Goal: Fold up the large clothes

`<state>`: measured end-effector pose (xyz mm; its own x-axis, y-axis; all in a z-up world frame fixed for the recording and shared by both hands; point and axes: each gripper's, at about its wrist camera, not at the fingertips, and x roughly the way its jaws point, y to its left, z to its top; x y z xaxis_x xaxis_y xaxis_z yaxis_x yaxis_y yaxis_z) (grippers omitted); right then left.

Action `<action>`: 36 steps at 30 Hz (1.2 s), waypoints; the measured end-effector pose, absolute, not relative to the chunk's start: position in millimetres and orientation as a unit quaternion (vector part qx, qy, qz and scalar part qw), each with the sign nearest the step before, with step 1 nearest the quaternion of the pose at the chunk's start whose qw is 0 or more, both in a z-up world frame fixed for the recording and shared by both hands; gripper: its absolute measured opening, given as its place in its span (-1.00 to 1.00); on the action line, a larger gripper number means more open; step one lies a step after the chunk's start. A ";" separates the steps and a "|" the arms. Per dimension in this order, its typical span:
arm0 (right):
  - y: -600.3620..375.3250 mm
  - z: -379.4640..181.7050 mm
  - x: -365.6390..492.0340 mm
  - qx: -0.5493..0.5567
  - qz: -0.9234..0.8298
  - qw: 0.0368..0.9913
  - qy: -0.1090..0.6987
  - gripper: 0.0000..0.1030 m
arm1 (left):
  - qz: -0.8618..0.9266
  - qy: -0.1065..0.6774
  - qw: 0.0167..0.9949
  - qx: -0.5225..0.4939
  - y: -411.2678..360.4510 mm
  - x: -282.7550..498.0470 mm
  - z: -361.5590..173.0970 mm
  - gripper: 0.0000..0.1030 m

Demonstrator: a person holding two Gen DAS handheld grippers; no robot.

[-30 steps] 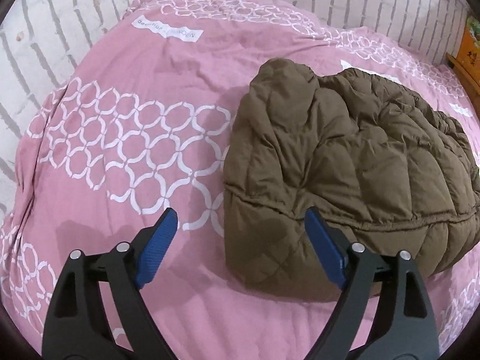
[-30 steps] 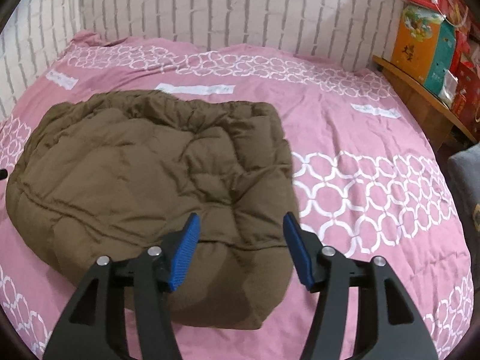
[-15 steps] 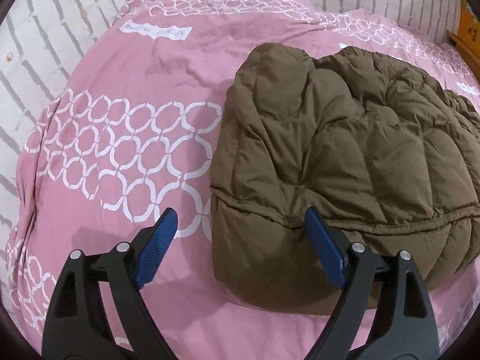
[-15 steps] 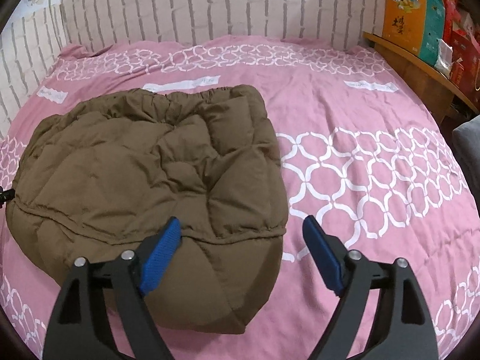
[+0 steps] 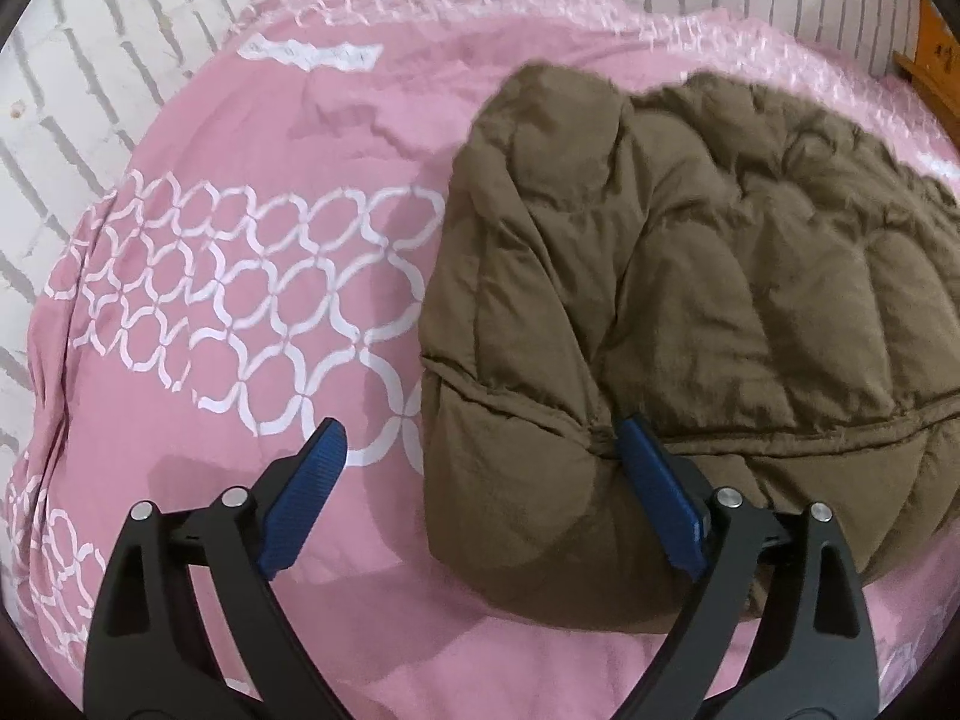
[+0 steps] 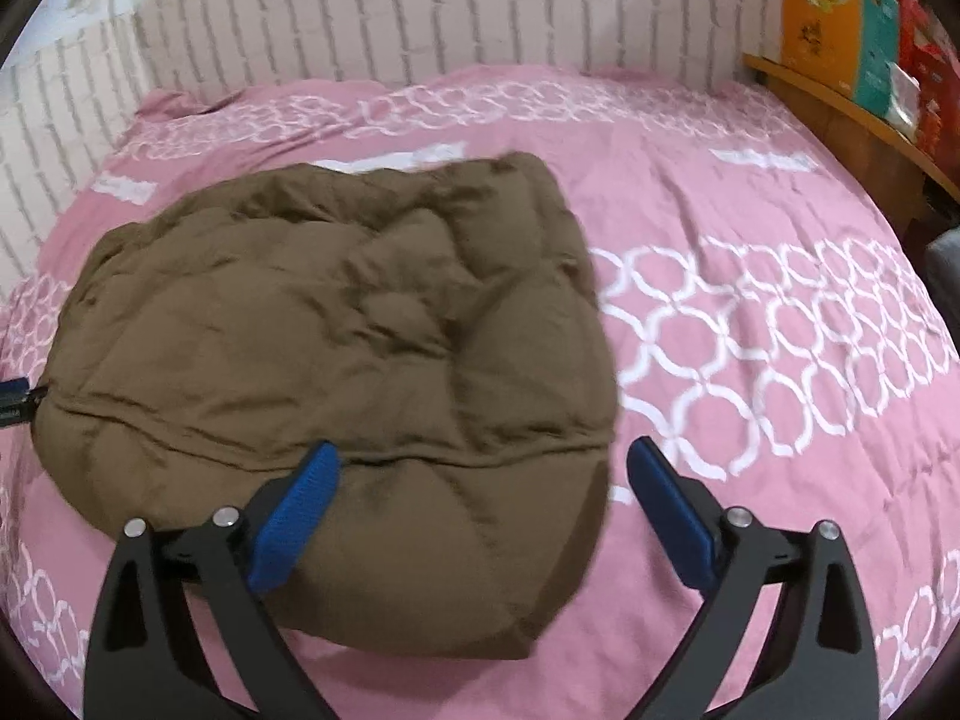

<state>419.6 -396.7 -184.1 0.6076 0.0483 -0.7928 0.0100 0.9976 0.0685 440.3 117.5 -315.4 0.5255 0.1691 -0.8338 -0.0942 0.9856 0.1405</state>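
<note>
A brown quilted down jacket [image 5: 690, 300] lies folded in a thick bundle on the pink bed; it also shows in the right wrist view [image 6: 336, 348]. My left gripper [image 5: 480, 450] is open and empty, just above the jacket's near left corner, with its right finger over the fabric. My right gripper [image 6: 480, 474] is open and empty, above the jacket's near right corner, its left finger over the fabric and its right finger over the bedcover. The tip of the left gripper shows at the left edge of the right wrist view [image 6: 15, 399].
The bed has a pink cover with white ring patterns [image 6: 780, 330]. A white brick wall [image 6: 420, 18] runs behind and to the left of it. A wooden shelf with coloured boxes [image 6: 852, 42] stands at the right. Something grey [image 6: 945, 264] sits at the far right edge.
Both grippers have moved closer to the jacket's near edge. The right gripper's jaws have opened wider. The jacket has not moved.
</note>
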 end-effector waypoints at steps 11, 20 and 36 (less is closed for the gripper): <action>-381.5 -200.9 415.8 -0.031 -0.024 0.897 0.440 0.97 | 0.081 0.458 0.884 0.046 111.6 426.2 -327.5 0.94; -361.3 -184.3 410.0 -0.136 -0.084 0.903 0.398 0.97 | 0.087 0.430 0.899 -0.016 125.5 384.7 -321.4 0.94; -395.8 -221.5 428.3 0.025 -0.039 0.886 0.462 0.97 | 0.048 0.477 0.878 -0.012 131.2 415.6 -339.6 0.94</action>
